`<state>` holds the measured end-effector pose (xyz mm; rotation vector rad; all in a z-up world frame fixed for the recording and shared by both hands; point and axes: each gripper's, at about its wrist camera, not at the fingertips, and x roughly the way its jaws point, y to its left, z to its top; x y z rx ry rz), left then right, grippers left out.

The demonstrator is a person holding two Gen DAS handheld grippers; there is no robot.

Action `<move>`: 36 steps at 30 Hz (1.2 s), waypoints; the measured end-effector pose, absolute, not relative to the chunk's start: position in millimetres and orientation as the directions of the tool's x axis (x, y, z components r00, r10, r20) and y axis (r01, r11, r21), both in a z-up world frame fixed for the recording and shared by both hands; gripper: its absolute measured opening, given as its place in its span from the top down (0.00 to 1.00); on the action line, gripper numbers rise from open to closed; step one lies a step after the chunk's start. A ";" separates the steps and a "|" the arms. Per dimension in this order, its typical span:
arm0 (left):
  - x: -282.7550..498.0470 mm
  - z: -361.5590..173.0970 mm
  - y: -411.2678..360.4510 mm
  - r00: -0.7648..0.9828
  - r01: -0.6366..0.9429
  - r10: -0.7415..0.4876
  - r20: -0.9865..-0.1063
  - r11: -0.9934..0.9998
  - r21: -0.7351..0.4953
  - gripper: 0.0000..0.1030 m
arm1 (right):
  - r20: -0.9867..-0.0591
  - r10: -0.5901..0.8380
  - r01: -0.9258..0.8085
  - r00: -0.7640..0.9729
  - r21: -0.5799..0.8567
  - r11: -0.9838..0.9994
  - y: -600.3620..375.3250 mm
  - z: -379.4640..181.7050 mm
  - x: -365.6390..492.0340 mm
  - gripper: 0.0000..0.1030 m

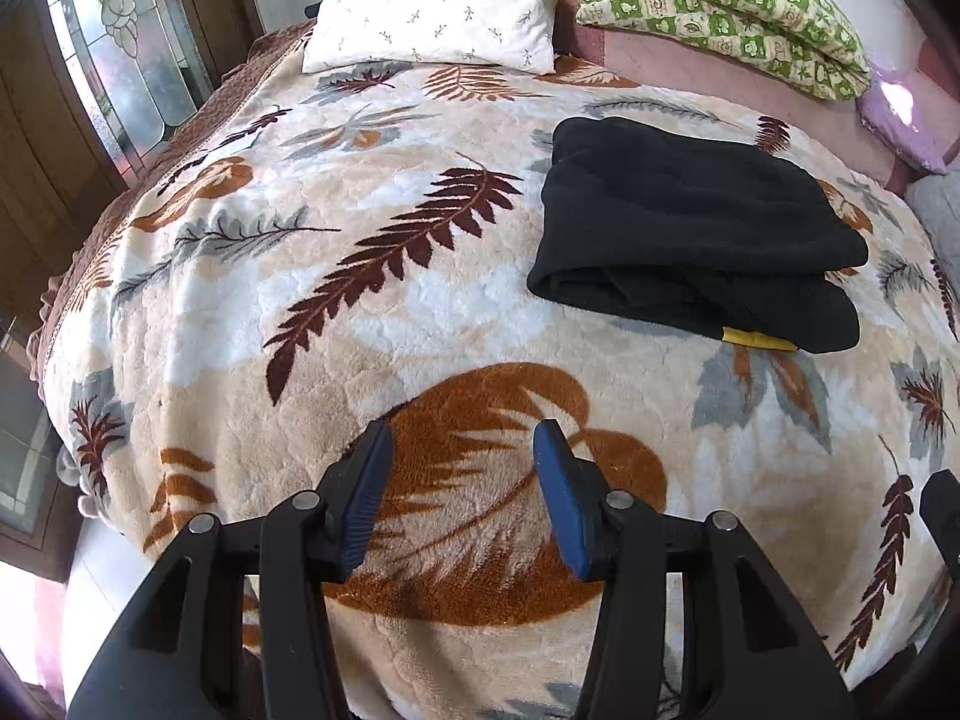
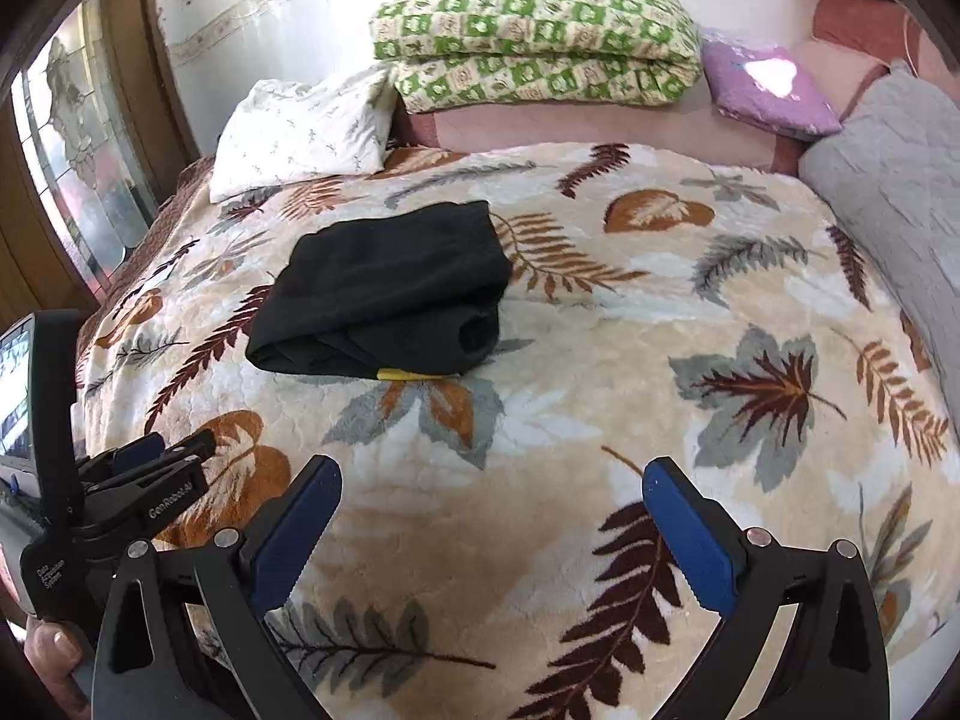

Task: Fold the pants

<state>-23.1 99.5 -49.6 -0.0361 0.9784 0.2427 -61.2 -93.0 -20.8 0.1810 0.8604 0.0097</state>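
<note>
Pants (image 1: 696, 228) are seen lying folded into a compact black bundle on the leaf-patterned blanket (image 1: 384, 324), with a yellow tag (image 1: 759, 338) showing at the near edge. At the left, the left gripper (image 1: 462, 480) is held partly open over bare blanket, nothing between its 2 blue pads. At the right, the right gripper (image 2: 489, 510) is spread wide and equally empty, well apart from the bundle. The fold is judged essentially done. If either gripper were swung across the bed from here, a finger could be caught on the loose near layer and the stack dragged open; the plush pile could also snag a low pad.
</note>
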 end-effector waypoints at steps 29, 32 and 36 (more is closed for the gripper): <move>-39.5 -37.7 79.6 0.577 -0.171 0.175 -0.798 0.981 0.091 0.40 | -0.771 0.015 0.083 0.637 0.088 0.993 -97.6 -29.2 -64.6 0.02; -41.3 -34.6 80.2 0.594 -0.183 0.173 -0.786 0.980 0.078 0.33 | -0.769 0.010 0.091 0.640 0.088 0.992 -100.3 -29.6 -65.2 0.02; -45.2 -27.5 78.3 0.633 -0.173 0.153 -0.759 0.983 0.054 0.33 | -0.774 0.016 0.104 0.633 0.105 0.989 -105.2 -32.0 -64.7 0.02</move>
